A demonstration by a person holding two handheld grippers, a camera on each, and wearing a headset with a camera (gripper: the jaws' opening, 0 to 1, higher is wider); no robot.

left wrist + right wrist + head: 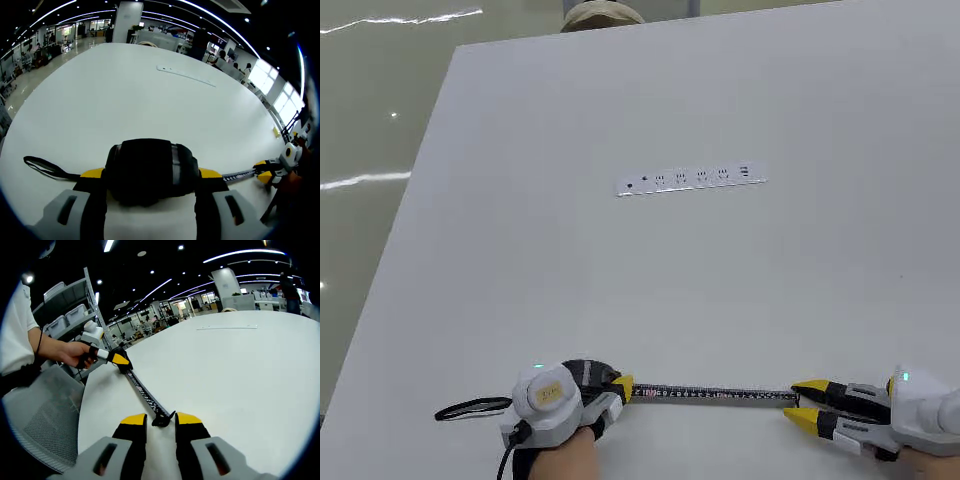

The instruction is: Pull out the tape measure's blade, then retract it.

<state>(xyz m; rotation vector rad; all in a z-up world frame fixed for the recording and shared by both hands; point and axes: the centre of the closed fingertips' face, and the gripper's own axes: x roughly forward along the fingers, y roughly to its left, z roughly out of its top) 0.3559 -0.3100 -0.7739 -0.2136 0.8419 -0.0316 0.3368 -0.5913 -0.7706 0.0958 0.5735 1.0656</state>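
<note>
Big white table (pixel 720 280) in an open-plan office, with loads of bare surface. Right by the near edge, the left gripper (pixel 612 392) has its jaws clamped on either side of the black tape measure (pixel 150 170), and the wrist strap (pixel 470 408) trails off to the left. The blade (pixel 715 394) comes out of the case heading right, low over the table and roughly parallel to the near edge. It runs straight to the right gripper (pixel 160 421), whose jaws are squeezed in on the end hook (pixel 161 419). So the blade's long axis is basically the line between the two grippers. I reckon any more pulling, or feeding it back in, goes along that line, with the right gripper doing the travelling. The table carries on to the right, but there's not much margin toward the near edge. Farther up, the inset power strip (pixel 690 179) sits well apart from all of it.
</note>
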